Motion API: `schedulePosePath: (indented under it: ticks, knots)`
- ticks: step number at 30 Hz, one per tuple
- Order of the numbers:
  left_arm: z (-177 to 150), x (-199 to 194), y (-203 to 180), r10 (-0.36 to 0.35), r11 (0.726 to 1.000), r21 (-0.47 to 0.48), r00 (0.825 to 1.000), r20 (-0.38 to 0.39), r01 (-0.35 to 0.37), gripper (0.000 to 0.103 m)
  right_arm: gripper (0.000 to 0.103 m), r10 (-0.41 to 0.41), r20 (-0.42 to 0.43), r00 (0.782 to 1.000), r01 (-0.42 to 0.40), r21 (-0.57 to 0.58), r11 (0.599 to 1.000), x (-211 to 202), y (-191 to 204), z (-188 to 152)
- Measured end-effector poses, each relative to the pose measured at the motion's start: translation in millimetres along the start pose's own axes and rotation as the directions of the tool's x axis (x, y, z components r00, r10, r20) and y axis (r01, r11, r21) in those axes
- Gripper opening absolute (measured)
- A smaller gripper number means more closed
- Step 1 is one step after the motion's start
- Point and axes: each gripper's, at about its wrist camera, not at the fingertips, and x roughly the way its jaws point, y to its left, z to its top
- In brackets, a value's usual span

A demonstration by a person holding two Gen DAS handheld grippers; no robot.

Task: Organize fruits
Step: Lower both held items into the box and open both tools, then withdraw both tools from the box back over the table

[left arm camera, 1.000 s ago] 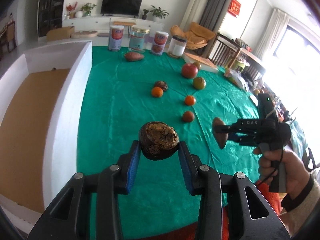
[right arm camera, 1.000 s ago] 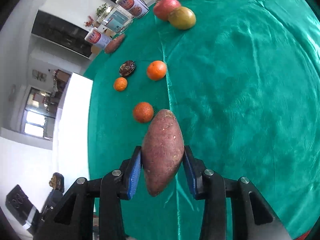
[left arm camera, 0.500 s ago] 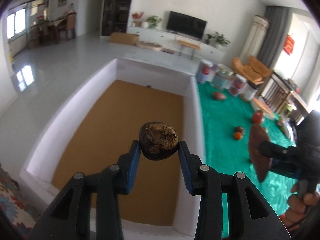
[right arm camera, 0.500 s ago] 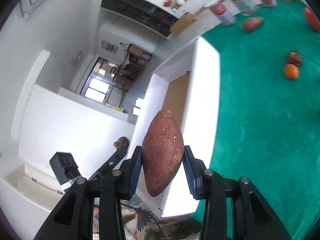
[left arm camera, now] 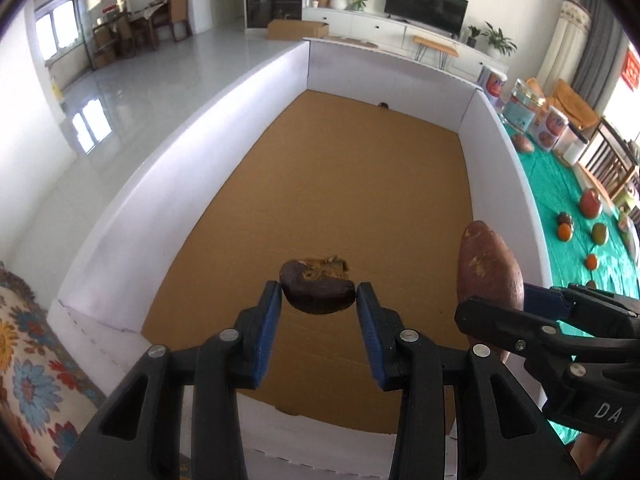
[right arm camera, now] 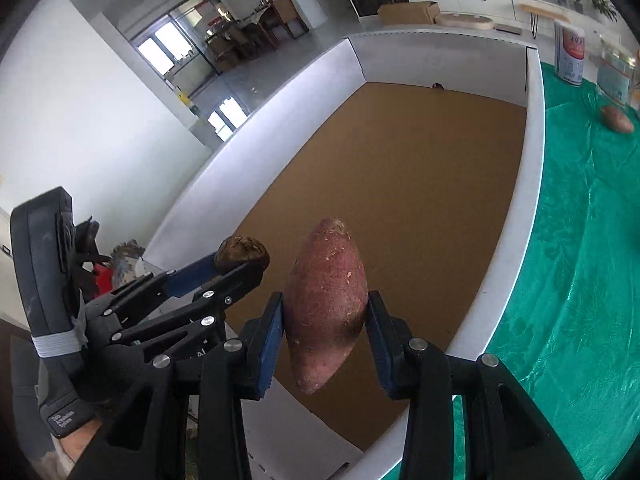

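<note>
Bright living-room light falls on a green-clothed table and, at its left edge, a large white-walled box with a bare cardboard floor.

The left gripper is pinching a dark, wrinkled round fruit between its blue pads, tilted down over the near end of the box floor. Just to its right, the right gripper pinches a reddish sweet potato by its middle, long axis upright, also above the near part of the box and close to the right-hand wall.

A second ago both grippers were out over the green cloth with the same two items held; now both have swung left and hang over the box, the grips unchanged. In my judgement the carry is done and the release is what remains: each item looks placed to be lowered and let go onto the cardboard.

Farther out, the box floor is bare apart from a small dark speck at the far wall. On the cloth to the right there are still several oranges, a red apple, a green fruit and another sweet potato near the tins, so most of the sorting looks still ahead.
</note>
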Motion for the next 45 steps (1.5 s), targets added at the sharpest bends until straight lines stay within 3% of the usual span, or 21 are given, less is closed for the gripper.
schedulePosePath:
  ticks: [2, 6, 8, 14, 19, 22, 26, 30, 33, 36, 38, 45]
  knots:
    - [-1, -2, 1, 0.006, 1.0, 0.0, 1.0, -0.009, -0.006, 0.045, 0.043, -0.032, 0.0, 0.999, 0.032, -0.01, 0.999, 0, 4, -1]
    - [0, -12, 4, 0.032, 0.999, -0.023, 0.999, 0.005, -0.032, 0.088, 0.047, -0.057, 0.038, 0.998, 0.058, -0.029, 0.998, -16, 9, -2]
    - [2, -20, 6, 0.024, 0.999, -0.033, 0.999, 0.029, -0.023, 0.095, 0.051, -0.075, 0.074, 0.994, 0.078, -0.037, 0.996, -34, 6, -6]
    - [1, -36, -14, 0.023, 1.0, -0.004, 0.997, 0.077, -0.023, 0.095, 0.077, -0.143, 0.206, 0.968, 0.147, -0.003, 0.989, -93, -30, -25]
    - [-1, -54, -53, -0.033, 0.996, 0.085, 0.99, 0.139, 0.021, 0.095, 0.088, -0.318, 0.291, 0.902, 0.302, 0.1, 0.948, -140, -98, -74]
    - [-2, -58, -81, -0.058, 0.987, 0.157, 0.984, 0.169, 0.031, 0.095, 0.088, -0.464, 0.267, 0.844, 0.421, 0.203, 0.884, -164, -158, -117]
    - [-8, -50, -114, -0.074, 0.968, 0.251, 0.979, 0.192, 0.024, 0.097, 0.088, -0.622, 0.175, 0.763, 0.536, 0.366, 0.76, -193, -243, -193]
    - [-15, -32, -136, -0.035, 0.952, 0.306, 0.984, 0.175, -0.02, 0.097, 0.088, -0.7, 0.112, 0.706, 0.564, 0.508, 0.65, -226, -301, -257]
    - [-19, -22, -145, 0.013, 0.938, 0.338, 0.985, 0.171, -0.071, 0.097, 0.088, -0.727, 0.104, 0.679, 0.554, 0.577, 0.6, -241, -321, -286]
    - [-23, -21, -153, 0.068, 0.92, 0.367, 0.977, 0.201, -0.14, 0.097, 0.088, -0.722, 0.118, 0.682, 0.508, 0.633, 0.584, -249, -328, -294]
    - [-26, -20, -154, 0.088, 0.909, 0.383, 0.975, 0.206, -0.163, 0.097, 0.089, -0.735, 0.127, 0.666, 0.522, 0.625, 0.581, -250, -326, -292]
    - [-39, -27, -146, 0.099, 0.902, 0.396, 0.977, 0.191, -0.169, 0.097, 0.089, -0.738, 0.126, 0.663, 0.563, 0.565, 0.603, -232, -319, -285]
